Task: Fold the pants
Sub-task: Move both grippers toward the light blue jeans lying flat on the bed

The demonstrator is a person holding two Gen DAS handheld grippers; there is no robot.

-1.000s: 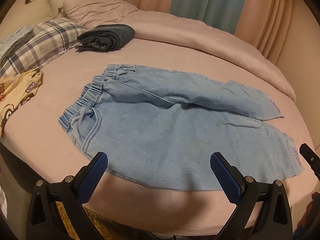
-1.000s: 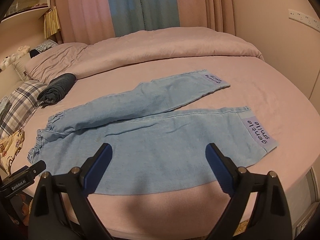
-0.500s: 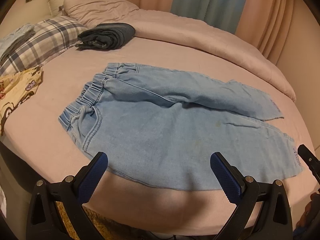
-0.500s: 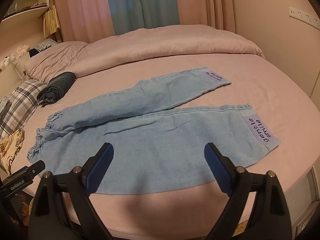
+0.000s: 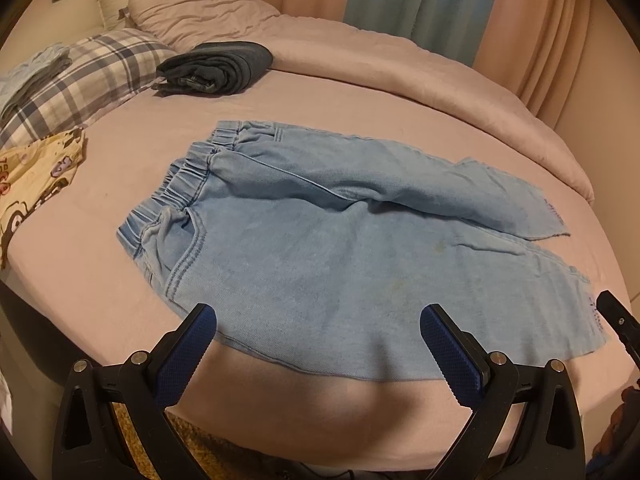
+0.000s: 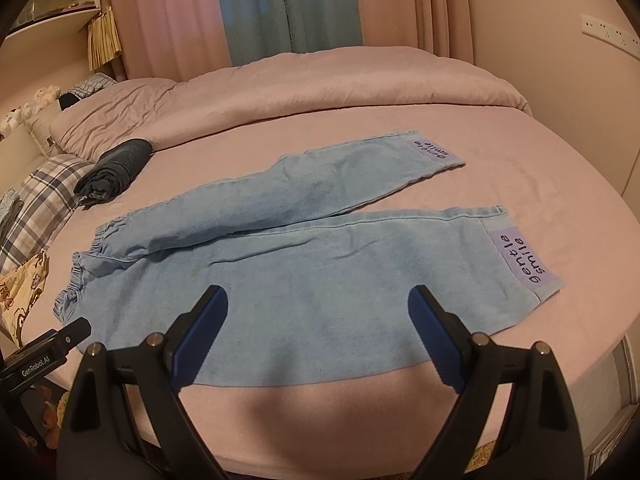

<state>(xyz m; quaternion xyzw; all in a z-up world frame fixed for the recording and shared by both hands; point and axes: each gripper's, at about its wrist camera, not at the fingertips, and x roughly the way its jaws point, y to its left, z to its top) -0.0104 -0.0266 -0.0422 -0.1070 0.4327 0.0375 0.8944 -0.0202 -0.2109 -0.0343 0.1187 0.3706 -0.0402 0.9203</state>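
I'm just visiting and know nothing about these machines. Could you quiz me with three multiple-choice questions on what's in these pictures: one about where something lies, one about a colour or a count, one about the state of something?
1. Where does the dark folded garment lie?
A. on the floor
B. on the bed, beyond the waistband, near the plaid pillow
C. on top of the pants

2. What colour are the patches with "gentle smile" at the leg ends?
A. lilac
B. red
C. green

3. What state are the light blue pants in?
A. rolled into a ball
B. held up in the air
C. spread flat, the two legs apart at the hems

Answers:
1 B, it sits on the pink sheet by the pillow.
2 A, both patches are pale purple.
3 C, they lie unfolded, while the left gripper and right gripper are open and hold nothing.
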